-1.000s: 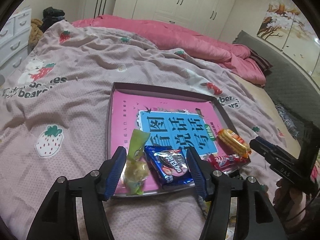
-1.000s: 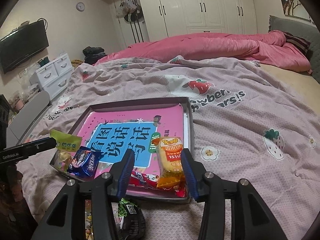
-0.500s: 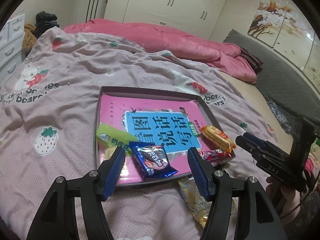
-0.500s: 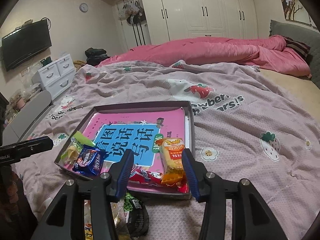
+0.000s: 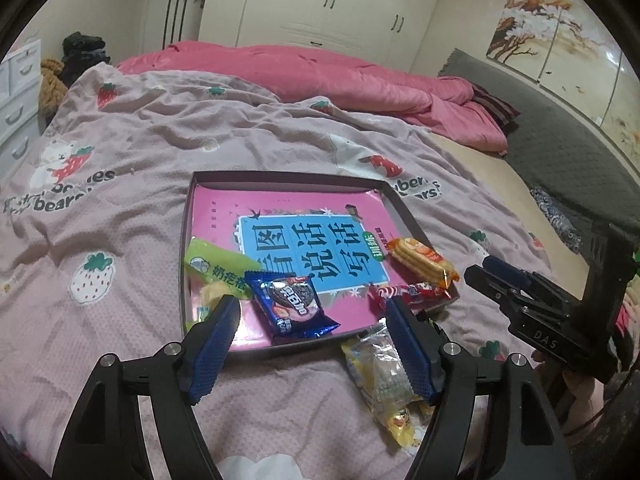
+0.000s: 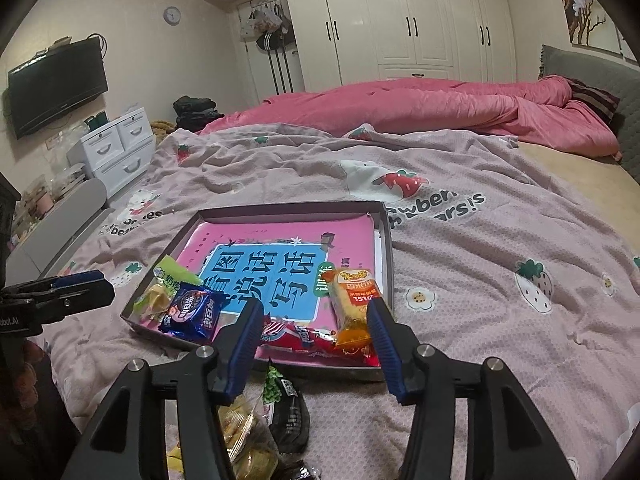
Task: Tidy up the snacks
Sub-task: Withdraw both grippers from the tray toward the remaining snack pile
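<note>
A shallow dark box (image 5: 280, 178) (image 6: 386, 240) with a pink and blue book inside lies on the bed. In it lie a green packet (image 5: 218, 266) (image 6: 170, 274), a blue Oreo packet (image 5: 290, 306) (image 6: 192, 312), an orange cracker packet (image 5: 420, 258) (image 6: 354, 296) and a red packet (image 5: 408, 292) (image 6: 316, 338). My left gripper (image 5: 312, 336) is open and empty, just in front of the box. My right gripper (image 6: 316, 340) is open and empty at the box's near edge; it also shows in the left wrist view (image 5: 504, 276). A clear yellow snack bag (image 5: 384, 376) lies on the blanket outside the box.
Loose snacks lie on the blanket before the box: a dark packet (image 6: 288, 408) and a clear bag (image 6: 244, 436). A pink quilt (image 6: 440, 108) is bunched at the far side. White drawers (image 6: 116, 148) stand left of the bed.
Both grippers have drawn back from the box and are now lower and nearer me. The green and blue packets now lie flat in the box, the green one no longer upright.
</note>
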The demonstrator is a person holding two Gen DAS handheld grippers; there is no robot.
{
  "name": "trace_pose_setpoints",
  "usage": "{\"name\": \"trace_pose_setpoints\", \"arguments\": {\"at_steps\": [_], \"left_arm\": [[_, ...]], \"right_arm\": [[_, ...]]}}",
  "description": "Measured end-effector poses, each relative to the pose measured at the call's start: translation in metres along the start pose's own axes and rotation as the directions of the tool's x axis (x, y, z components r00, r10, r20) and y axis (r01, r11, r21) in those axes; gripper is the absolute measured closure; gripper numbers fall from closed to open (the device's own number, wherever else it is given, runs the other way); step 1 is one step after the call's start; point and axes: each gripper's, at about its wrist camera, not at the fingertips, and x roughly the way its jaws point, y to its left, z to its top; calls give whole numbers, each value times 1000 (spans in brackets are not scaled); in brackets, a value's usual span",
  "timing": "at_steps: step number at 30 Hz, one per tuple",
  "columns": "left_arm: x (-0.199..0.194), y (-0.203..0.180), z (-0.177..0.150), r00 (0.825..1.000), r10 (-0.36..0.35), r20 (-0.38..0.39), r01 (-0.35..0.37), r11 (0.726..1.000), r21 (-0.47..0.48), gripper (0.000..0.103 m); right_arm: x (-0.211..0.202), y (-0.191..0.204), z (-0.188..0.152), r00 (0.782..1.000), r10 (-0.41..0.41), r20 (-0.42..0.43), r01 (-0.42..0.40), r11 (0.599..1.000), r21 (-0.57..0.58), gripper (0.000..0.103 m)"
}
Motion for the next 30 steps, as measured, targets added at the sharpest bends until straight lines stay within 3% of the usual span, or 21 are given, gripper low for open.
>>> {"name": "trace_pose_setpoints", "arguments": {"at_steps": [19, 30], "left_arm": [[-12, -22, -9, 999, -40, -16, 40, 998, 55, 27], [-7, -33, -24, 994, -79, -82, 83, 995, 55, 27]], "right_arm": [[-21, -2, -10, 1000, -27, 6, 27, 999, 19, 49], [-30, 4, -21, 999, -32, -20, 33, 999, 18, 49]]}}
